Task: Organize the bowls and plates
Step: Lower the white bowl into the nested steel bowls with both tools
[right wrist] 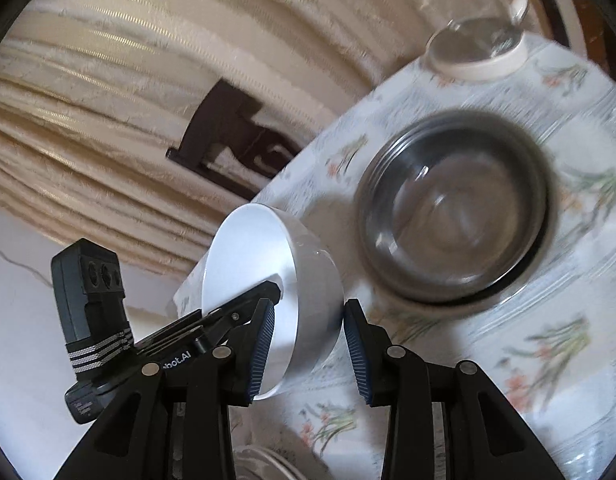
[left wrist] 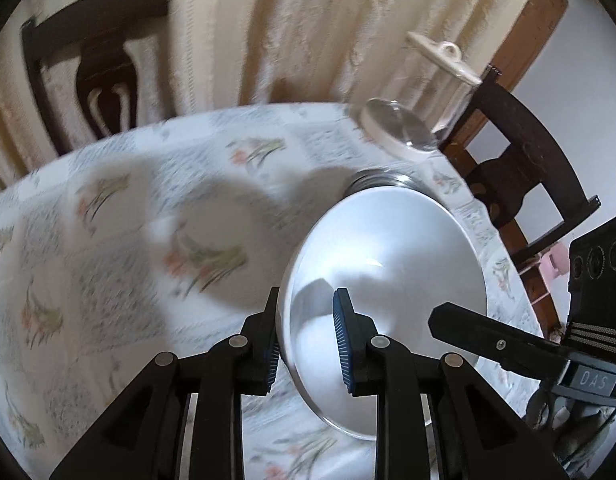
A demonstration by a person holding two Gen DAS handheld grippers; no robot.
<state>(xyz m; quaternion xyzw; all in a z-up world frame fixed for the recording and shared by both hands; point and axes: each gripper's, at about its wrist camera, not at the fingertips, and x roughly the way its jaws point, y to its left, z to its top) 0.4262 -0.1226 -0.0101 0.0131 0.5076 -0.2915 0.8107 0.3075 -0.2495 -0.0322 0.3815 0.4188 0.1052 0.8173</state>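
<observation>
White bowl tilted above the table, both tongs pinching its rim, left gripper and right gripper, dark bowls stacked mid-table.

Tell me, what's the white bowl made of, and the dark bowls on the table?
The white bowl, gripped by both grippers, looks like glazed ceramic or maybe melamine: smooth, opaque, with a soft sheen. The dark bowls look like smoked glass: you can partly see through them, stacked rims show as rings, and bright glints streak the inside. Blur makes this uncertain.
</observation>
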